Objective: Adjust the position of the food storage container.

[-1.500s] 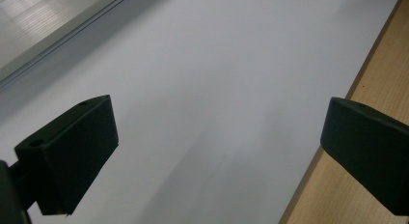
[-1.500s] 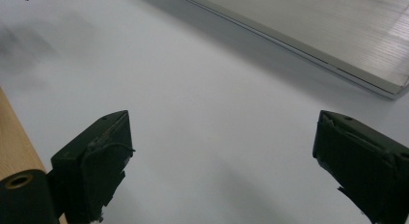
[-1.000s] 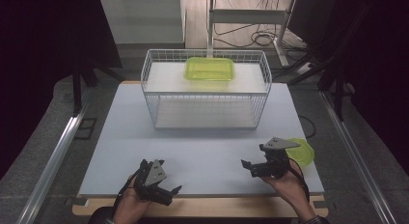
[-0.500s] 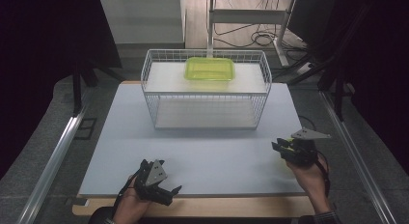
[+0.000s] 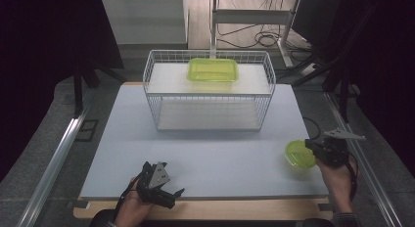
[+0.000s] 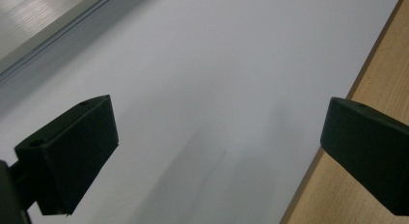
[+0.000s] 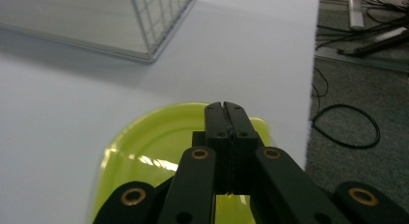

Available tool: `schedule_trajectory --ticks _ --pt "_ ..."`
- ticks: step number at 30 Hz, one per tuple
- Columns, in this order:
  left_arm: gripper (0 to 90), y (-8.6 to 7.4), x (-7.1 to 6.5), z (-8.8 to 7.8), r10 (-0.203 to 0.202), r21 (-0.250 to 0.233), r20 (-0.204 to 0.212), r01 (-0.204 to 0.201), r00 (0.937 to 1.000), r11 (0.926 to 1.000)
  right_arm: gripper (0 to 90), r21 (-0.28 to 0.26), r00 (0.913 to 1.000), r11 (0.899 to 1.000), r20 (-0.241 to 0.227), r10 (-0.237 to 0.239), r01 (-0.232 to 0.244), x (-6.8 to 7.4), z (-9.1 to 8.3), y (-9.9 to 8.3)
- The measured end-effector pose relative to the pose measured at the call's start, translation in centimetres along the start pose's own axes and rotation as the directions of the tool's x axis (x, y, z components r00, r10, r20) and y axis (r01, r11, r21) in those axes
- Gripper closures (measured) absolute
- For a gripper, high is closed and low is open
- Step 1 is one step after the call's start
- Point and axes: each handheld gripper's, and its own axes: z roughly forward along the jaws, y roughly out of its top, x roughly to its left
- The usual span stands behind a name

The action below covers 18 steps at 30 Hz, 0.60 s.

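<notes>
Yellow-green lid (image 5: pixel 299 154) lies flat near the right edge of the white table (image 5: pixel 215 148), well apart from the wire basket (image 5: pixel 208 92) at the far middle, whose upper shelf bears a yellow-green container (image 5: pixel 213 69). Just above the lid's right side hangs the right gripper (image 5: pixel 313 145); in the right gripper view its jaws have just been closing and now stand pressed together over the lid (image 7: pixel 159 151), nothing between them. At the near edge, the left gripper (image 5: pixel 169 195) holds its jaws wide apart over bare tabletop.
</notes>
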Motion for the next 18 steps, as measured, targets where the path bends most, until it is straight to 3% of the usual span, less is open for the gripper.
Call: schedule_trajectory --ticks 10,18 --pt "0.0 0.0 0.0 0.0 0.004 0.005 -0.001 -0.004 1.0 1.0 89.2 0.021 0.9936 0.999 0.111 0.024 -0.026 -2.7 -0.5 -1.5" --pt "0.0 0.0 -0.1 0.1 0.006 0.011 -0.001 -0.006 1.0 0.9999 89.2 0.053 0.9914 0.997 0.123 0.044 -0.05 -3.7 -0.1 -2.4"
